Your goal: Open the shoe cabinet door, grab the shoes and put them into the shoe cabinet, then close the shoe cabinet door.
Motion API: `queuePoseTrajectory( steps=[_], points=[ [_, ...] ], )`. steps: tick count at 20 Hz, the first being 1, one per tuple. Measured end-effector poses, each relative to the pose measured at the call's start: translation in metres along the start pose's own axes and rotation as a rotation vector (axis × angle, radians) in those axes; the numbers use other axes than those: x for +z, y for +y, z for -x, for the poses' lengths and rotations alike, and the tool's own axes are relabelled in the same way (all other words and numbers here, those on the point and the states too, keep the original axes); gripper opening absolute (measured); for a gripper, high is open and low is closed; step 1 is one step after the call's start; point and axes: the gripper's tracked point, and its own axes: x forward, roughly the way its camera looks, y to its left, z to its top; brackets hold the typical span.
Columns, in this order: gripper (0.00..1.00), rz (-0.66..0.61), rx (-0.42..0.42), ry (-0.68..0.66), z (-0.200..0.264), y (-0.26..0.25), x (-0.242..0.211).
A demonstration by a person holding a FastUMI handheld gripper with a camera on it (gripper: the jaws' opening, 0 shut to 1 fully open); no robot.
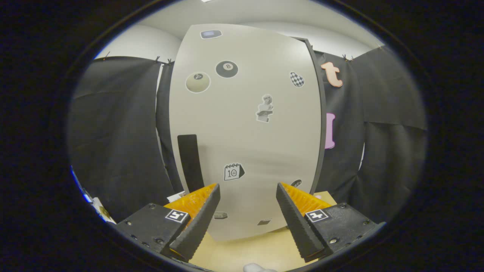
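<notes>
A tall pale shoe cabinet door (242, 128) with several stickers stands upright straight ahead of my gripper (247, 187), shut flat against its dark frame. A long black handle strip (190, 161) runs vertically near the door's left side, just beyond my left finger (200, 211). My two fingers stand wide apart with nothing between them. A bit of something white (257, 268) shows below the fingers; I cannot tell whether it is a shoe.
The cabinet stands on a light wooden floor (242, 251). Black cloth walls (121, 143) hang on both sides of the cabinet, with a white wall (143, 45) above them. Small papers (100, 211) lie at the far left.
</notes>
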Motion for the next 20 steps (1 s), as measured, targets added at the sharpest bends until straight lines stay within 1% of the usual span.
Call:
queuePoseTrajectory(
  steps=[5,12,15,20],
  points=[
    [0.98,0.012,-0.031,-0.037,0.033,-0.001,0.017],
    [0.98,0.035,-0.081,-0.090,0.108,-0.013,0.031],
    [0.98,0.028,-0.126,-0.091,0.144,-0.037,0.024],
    [0.98,-0.009,-0.173,-0.075,0.177,-0.060,0.009]
  ],
)
